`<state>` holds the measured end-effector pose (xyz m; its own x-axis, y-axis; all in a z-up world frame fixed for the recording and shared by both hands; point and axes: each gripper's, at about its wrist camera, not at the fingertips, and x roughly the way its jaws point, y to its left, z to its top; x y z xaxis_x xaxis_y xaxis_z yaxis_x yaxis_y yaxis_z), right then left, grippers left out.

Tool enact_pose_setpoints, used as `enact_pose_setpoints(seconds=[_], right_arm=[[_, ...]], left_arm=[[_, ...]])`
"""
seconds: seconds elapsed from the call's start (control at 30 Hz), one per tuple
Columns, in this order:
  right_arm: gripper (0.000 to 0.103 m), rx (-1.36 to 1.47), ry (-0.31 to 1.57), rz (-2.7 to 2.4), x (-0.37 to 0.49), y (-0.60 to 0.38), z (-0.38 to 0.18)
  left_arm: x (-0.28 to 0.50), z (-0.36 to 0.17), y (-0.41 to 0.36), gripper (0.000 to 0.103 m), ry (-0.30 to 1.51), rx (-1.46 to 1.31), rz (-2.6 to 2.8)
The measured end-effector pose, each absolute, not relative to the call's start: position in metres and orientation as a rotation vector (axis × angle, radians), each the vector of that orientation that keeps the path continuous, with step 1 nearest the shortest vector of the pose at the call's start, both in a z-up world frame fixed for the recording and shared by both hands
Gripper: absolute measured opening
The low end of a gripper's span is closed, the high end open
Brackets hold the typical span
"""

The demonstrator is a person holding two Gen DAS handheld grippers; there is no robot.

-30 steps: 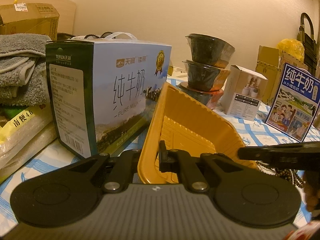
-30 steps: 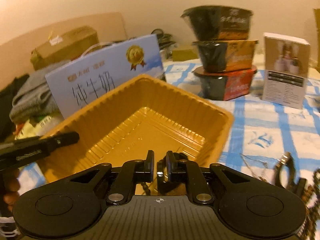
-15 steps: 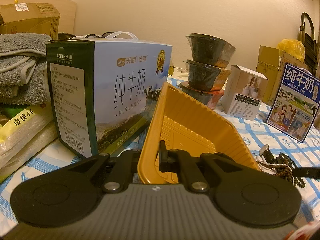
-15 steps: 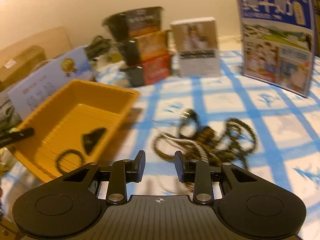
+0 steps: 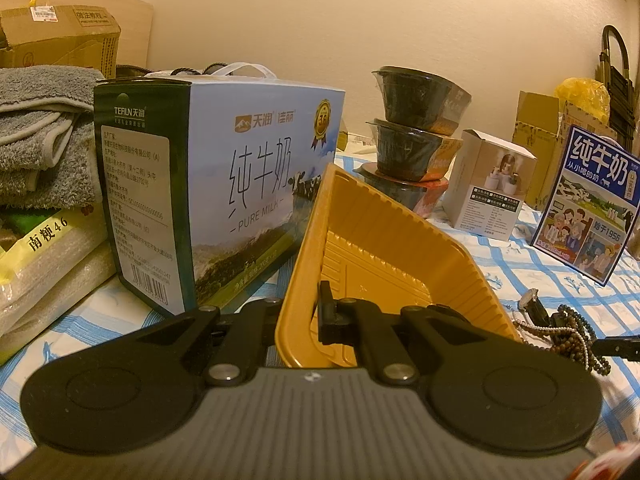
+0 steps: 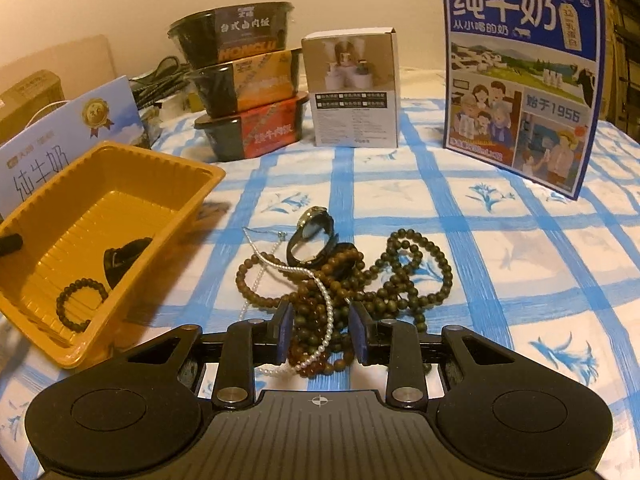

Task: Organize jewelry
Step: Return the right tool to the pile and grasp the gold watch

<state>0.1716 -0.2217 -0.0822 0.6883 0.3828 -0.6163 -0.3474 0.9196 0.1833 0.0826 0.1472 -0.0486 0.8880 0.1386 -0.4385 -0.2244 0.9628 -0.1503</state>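
The left gripper [image 5: 316, 312] clamps the ribbed yellow tray's [image 5: 384, 236] rim. The right gripper [image 6: 322, 334] stands part open astride tangled round beads [image 6: 340, 280] and pearls [image 6: 326, 304]

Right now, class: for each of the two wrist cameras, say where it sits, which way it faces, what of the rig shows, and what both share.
Left wrist: on the left gripper, low, facing along the ribbed yellow plastic tray; its jaws grip the tray's rim.
Right wrist: on the right gripper, angled down at the tangled pile of beaded jewelry; jaws open around strands.
Shared: tray, jewelry, stacked black bowls, blue-checked tablecloth.
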Motion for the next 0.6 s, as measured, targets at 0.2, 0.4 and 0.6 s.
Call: enact_pose_setpoints(seconds=[0.2,0.4,0.6], right_arm=[[0.032,0.039,0.691,0.425,0.184,-0.211,-0.08],[0.032,0.024,0.682,0.45,0.203,-0.195,-0.079],[0.031,0.024,0.688,0.451,0.228,-0.178,-0.085]], left_arm=[[0.083,-0.049,0.147,0.005,0.439,-0.2,0.19],[0.083,-0.049,0.147,0.005,0.439,-0.2,0.191],[0.083,-0.049,0.147,0.005,0.44,-0.2,0.191]])
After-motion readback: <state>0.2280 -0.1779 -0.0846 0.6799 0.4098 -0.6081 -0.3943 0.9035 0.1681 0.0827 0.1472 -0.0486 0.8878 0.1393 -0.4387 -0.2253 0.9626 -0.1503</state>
